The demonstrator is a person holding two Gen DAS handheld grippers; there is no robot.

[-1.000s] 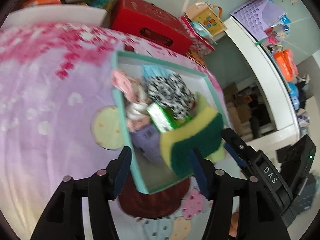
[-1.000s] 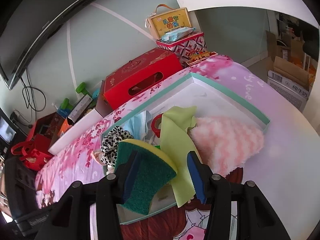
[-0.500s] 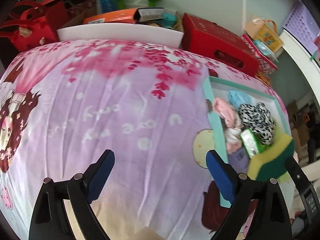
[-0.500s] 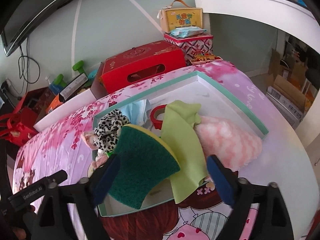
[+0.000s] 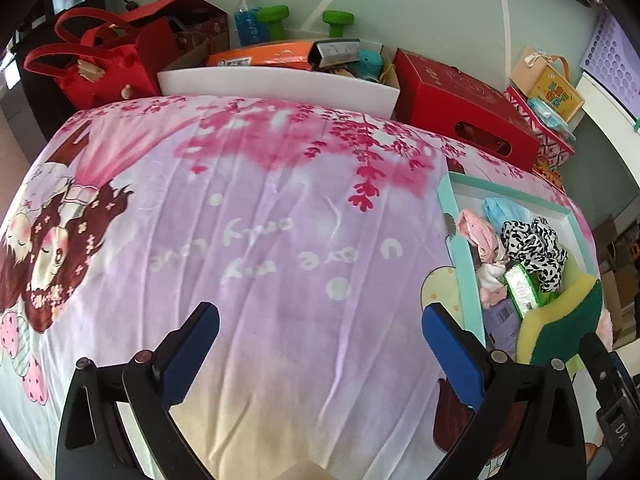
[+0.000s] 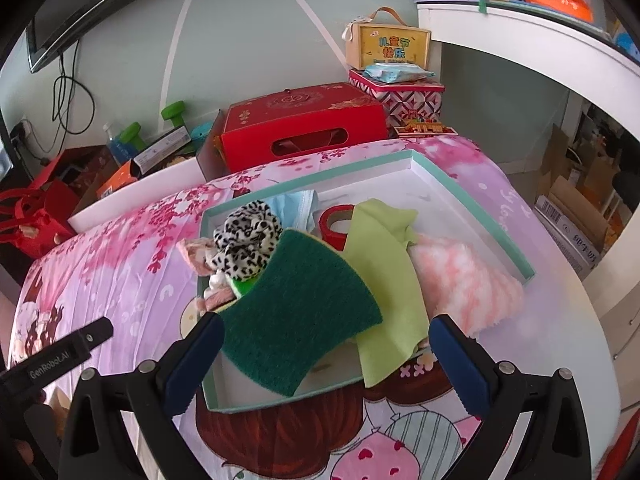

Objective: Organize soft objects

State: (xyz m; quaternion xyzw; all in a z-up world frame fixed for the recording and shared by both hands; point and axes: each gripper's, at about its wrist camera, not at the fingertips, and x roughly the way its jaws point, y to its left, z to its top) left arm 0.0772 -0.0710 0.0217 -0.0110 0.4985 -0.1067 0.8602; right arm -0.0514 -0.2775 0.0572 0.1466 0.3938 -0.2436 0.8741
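Note:
A teal-rimmed white box (image 6: 472, 196) (image 5: 466, 276) sits on the pink cartoon blanket (image 5: 256, 240). In it lie a green and yellow sponge (image 6: 296, 320) (image 5: 560, 328), a lime cloth (image 6: 384, 264), a fluffy pink cloth (image 6: 468, 280), a black-and-white scrunchie (image 6: 248, 240) (image 5: 532, 244), a blue mask (image 6: 296, 204) and a red tape roll (image 6: 334, 224). My right gripper (image 6: 326, 364) is open and empty, just in front of the sponge. My left gripper (image 5: 320, 354) is open and empty over bare blanket, left of the box.
A red gift box (image 6: 300, 132), a white foam board (image 5: 280, 84), a red bag (image 5: 92, 64) and green dumbbells (image 5: 304, 20) line the far edge. A white desk (image 6: 540, 40) stands at the right. The left gripper's body (image 6: 52, 360) shows at the lower left.
Both grippers have opened and drawn back from the sponge, which now rests in the box. The left gripper has swung left over the open blanket.

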